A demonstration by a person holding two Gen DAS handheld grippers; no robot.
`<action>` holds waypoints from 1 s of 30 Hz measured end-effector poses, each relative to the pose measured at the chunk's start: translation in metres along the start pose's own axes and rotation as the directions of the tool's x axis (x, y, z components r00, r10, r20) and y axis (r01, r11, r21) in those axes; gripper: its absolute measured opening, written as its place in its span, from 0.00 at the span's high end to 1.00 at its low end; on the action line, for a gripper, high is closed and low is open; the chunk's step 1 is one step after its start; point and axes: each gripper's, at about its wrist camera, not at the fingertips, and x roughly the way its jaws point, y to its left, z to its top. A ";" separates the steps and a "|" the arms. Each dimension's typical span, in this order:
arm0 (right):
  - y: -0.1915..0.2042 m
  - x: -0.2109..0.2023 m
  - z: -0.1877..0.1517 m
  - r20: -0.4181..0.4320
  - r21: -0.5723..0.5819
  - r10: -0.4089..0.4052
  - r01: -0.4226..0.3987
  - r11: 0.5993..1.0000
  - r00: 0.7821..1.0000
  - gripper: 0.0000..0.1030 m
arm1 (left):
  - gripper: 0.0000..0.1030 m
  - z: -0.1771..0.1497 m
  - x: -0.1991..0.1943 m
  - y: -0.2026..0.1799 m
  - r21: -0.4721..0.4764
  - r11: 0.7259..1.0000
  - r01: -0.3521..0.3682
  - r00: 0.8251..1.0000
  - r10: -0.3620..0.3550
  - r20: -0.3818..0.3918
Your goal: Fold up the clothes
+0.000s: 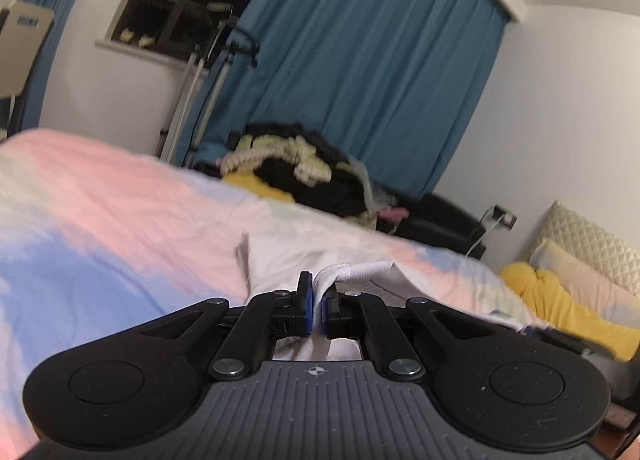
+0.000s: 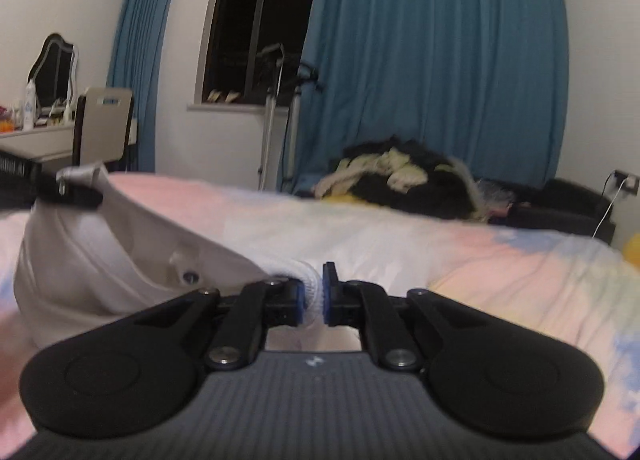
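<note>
Both grippers pinch the white garment, lifted just off the bed.
Left wrist: left gripper (image 1: 316,310) clamps a thin hem of the garment (image 1: 352,272); it could slip. Right wrist: right gripper (image 2: 314,300) bites bunched waistband above the bed (image 2: 500,260); uneven pull may twist the fold.

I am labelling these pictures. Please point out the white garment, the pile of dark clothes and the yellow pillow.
white garment (image 2: 120,244): right wrist view, on its lifted white body.
pile of dark clothes (image 1: 320,176): left wrist view, on the black middle.
yellow pillow (image 1: 560,300): left wrist view, on its yellow middle.
</note>
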 end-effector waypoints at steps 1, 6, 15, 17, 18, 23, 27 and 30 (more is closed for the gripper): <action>0.000 -0.009 0.011 0.028 -0.016 -0.009 0.010 1.000 1.000 0.92 | 0.95 0.009 -0.010 -0.008 0.021 1.000 0.008 0.999 -0.009 0.036; -0.011 -0.062 0.087 0.184 -0.035 -0.041 0.048 0.998 0.982 0.92 | 0.95 0.071 -0.064 -0.053 0.113 0.992 0.053 0.979 -0.074 0.189; -0.039 -0.166 0.242 0.470 -0.033 -0.036 0.058 0.998 0.882 0.92 | 0.95 0.202 -0.178 -0.145 0.266 0.962 0.064 0.874 -0.183 0.450; -0.042 -0.195 0.274 0.529 -0.046 -0.029 0.063 0.997 0.848 0.92 | 0.95 0.228 -0.205 -0.162 0.285 0.956 0.067 0.845 -0.207 0.494; -0.045 -0.209 0.288 0.552 -0.047 -0.022 0.057 0.997 0.834 0.92 | 0.95 0.239 -0.218 -0.169 0.295 0.953 0.064 0.831 -0.215 0.514; -0.054 -0.260 0.353 0.629 -0.069 0.018 0.032 0.997 0.777 0.92 | 0.95 0.279 -0.264 -0.198 0.339 0.940 0.025 0.774 -0.233 0.588; -0.054 -0.270 0.384 0.634 -0.103 0.026 0.051 0.993 0.773 0.92 | 0.95 0.294 -0.271 -0.206 0.349 0.937 -0.013 0.768 -0.215 0.603; -0.053 -0.257 0.389 0.602 -0.119 0.022 0.063 0.991 0.798 0.91 | 0.95 0.292 -0.252 -0.202 0.341 0.939 -0.038 0.796 -0.178 0.578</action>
